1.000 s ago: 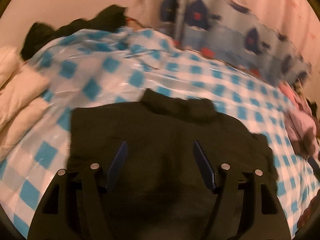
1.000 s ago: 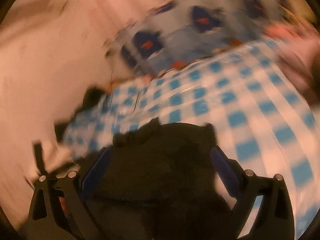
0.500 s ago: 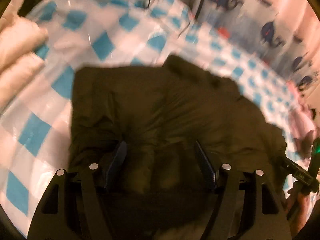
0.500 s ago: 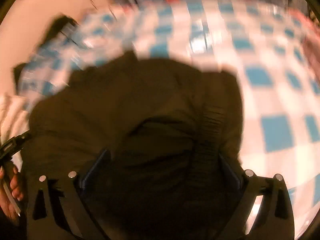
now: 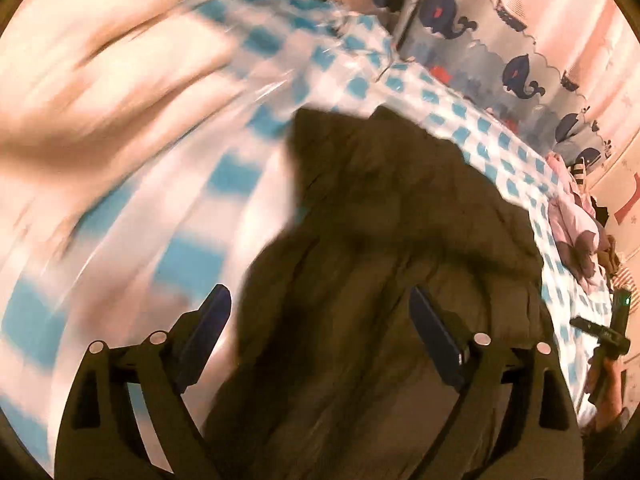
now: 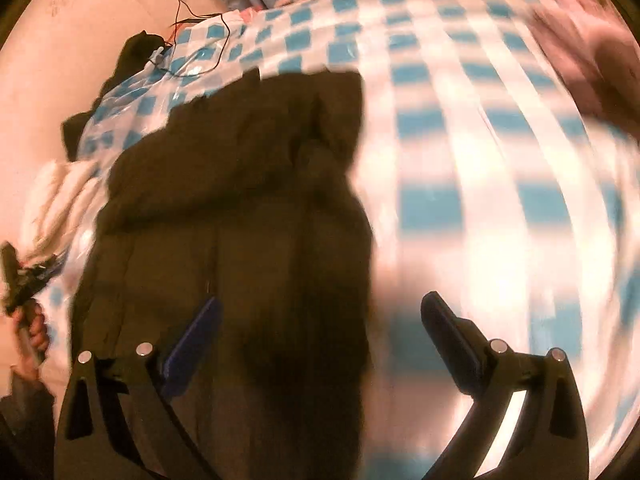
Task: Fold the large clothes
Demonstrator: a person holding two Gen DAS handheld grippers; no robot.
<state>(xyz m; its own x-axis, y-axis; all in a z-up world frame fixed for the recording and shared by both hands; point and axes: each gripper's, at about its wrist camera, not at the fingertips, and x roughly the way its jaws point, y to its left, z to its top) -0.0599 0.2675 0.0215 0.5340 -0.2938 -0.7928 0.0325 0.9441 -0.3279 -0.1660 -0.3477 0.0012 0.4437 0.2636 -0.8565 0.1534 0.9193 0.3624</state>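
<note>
1. The cream pillows [image 5: 92, 80], soft and blurred, lay left of the dark jacket [image 5: 380, 280].
2. The left gripper [image 5: 320, 336] was spread wide above the jacket's left edge and held nothing.
3. The jacket, a quilted and puffy garment, lay on the glossy blue-and-white checked sheet [image 5: 224, 184].
4. The right gripper [image 6: 320, 336] was also spread and empty, over the jacket's right edge.
5. Behind the jacket hung a whale-printed curtain [image 5: 500, 52] beside a pale wall [image 6: 80, 20].
</note>
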